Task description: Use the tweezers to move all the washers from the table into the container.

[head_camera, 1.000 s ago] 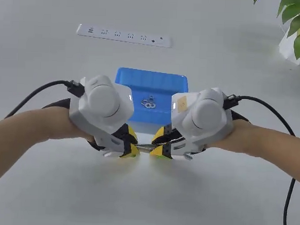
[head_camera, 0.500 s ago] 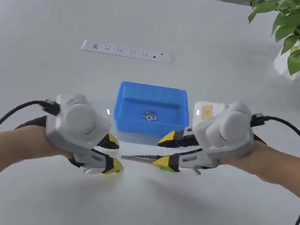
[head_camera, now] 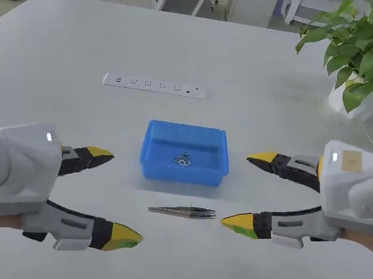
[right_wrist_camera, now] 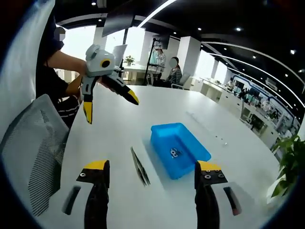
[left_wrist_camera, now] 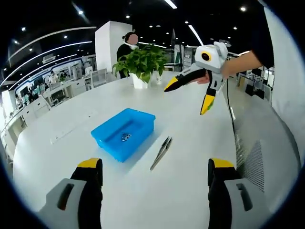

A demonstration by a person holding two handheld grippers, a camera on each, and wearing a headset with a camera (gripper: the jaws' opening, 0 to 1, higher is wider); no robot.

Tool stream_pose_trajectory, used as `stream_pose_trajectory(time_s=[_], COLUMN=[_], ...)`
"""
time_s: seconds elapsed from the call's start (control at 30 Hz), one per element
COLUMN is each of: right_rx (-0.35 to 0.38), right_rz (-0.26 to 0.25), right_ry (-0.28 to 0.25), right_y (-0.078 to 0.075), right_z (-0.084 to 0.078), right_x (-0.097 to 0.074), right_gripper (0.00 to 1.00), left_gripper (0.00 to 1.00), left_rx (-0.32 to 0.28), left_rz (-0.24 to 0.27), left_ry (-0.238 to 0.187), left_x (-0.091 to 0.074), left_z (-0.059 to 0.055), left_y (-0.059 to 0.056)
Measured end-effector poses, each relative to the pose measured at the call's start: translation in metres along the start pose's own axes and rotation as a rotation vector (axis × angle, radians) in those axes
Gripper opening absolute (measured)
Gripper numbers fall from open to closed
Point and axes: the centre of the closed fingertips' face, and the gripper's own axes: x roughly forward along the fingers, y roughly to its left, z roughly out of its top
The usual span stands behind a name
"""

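Steel, by the look of them, slim and springy: expect the tweezers (head_camera: 181,211) to be light, stiff along their length and slick on the smooth counter (head_camera: 67,43), so a nudge at one end would likely make them skate or swivel. They lie flat on the counter just on the near side of the blue container (head_camera: 155,166), running left to right, between your two grippers and touching neither. Which end carries the tips is too small to tell. Take hold across the middle of the two blades, squarely and gently, since a hard squeeze would shut them.

Your left gripper (head_camera: 126,197) hovers at the near left with its fingers (head_camera: 119,236) spread wide on nothing. Your right gripper (head_camera: 235,189) at the near right is likewise spread and empty.

Plastic, shallow and open-topped, the container holds a small cluster of washers (head_camera: 183,159) at the middle of its floor. They are thin, flat metal rings, light and likely fiddly to pinch. Every washer you can make out sits in that cluster, so the task looks finished or nearly so. Beyond the container lie a power strip (head_camera: 154,86) and, at the far right, a plant (head_camera: 355,53).
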Motion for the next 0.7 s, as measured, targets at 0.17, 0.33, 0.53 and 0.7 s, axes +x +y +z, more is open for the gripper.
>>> stream_pose_trajectory(time_s=[0.17, 0.33, 0.53, 0.7], right_rx=[-0.027, -0.045, -0.077, -0.083], right_rz=[-0.022, -0.02, 0.009, 0.015], right_ry=[0.007, 0.05, 0.102, 0.094], right_y=[-0.003, -0.002, 0.006, 0.009], right_z=[0.004, -0.003, -0.011, -0.005], right_x=[-0.014, -0.021, -0.022, -0.023], right_gripper=[0.88, 0.99, 1.0, 1.0], left_gripper=[1.0, 1.0, 1.0, 1.0], left_rx=[0.031, 0.059, 0.104, 0.116], left_rz=[0.028, 0.069, 0.056, 0.055], left_ry=[-0.038, -0.069, -0.093, -0.102], left_x=[-0.017, -0.032, -0.036, -0.036], left_z=[0.014, 0.032, 0.046, 0.054], left_y=[-0.001, 0.007, 0.005, 0.003])
